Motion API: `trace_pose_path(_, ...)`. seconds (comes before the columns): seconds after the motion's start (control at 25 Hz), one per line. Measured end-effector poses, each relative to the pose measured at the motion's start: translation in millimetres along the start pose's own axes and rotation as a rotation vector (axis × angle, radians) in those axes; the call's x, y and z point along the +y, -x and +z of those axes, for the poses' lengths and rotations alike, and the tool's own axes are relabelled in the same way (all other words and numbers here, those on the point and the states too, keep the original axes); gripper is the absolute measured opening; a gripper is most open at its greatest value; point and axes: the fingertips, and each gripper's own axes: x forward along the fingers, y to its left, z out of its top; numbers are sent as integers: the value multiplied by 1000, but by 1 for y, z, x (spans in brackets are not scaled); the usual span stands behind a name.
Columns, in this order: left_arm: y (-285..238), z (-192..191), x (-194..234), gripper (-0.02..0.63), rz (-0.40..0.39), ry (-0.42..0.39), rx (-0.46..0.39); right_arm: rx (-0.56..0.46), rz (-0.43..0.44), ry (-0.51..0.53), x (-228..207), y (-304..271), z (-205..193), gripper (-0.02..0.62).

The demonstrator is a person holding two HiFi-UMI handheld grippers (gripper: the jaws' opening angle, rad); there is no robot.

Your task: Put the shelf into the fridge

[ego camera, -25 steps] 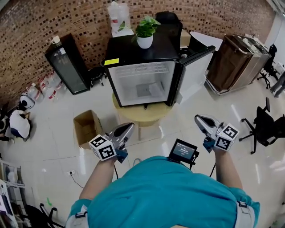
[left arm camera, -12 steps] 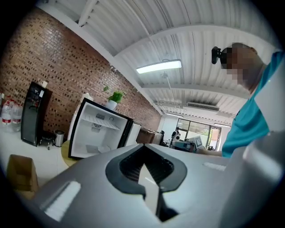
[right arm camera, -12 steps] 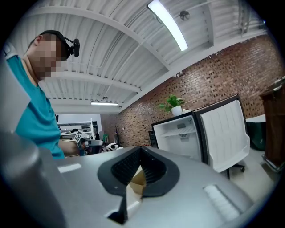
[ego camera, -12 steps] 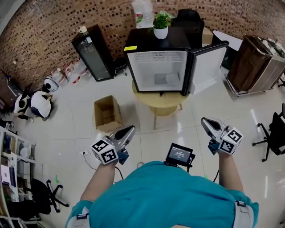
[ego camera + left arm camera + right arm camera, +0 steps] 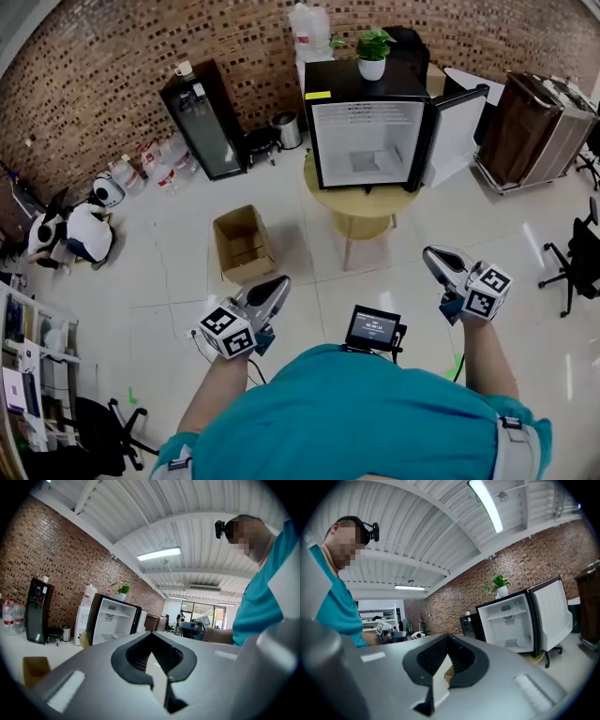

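Grey jaws of the left gripper (image 5: 278, 282) and right gripper (image 5: 432, 254) are closed together, empty, with the open fridge (image 5: 361, 80) well ahead on a round desk (image 5: 361, 217), a shelf (image 5: 506, 614) seated in its upper part.

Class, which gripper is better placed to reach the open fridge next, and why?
Right, but only slightly. The fridge stands ahead, nearer the right gripper than the left gripper. Both are shut, empty and far off. The open door may crowd the right.
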Motion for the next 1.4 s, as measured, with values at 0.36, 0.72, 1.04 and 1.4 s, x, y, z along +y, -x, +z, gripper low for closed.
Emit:
trace_pose_path(0.36, 134, 17, 2, 3, -1, 8, -15, 26, 1, 30, 145, -51, -10, 2)
trace_pose_path(0.72, 149, -25, -104, 3, 91, 64, -38, 37, 98, 55, 175, 38, -43, 2)
trace_pose_path(1.04, 140, -39, -163, 2, 137, 31, -11, 59, 173, 16, 180, 78, -62, 2)
trace_pose_path(1.4, 236, -29, -176, 3, 98, -51, -50, 31, 166, 15, 279, 52, -83, 2)
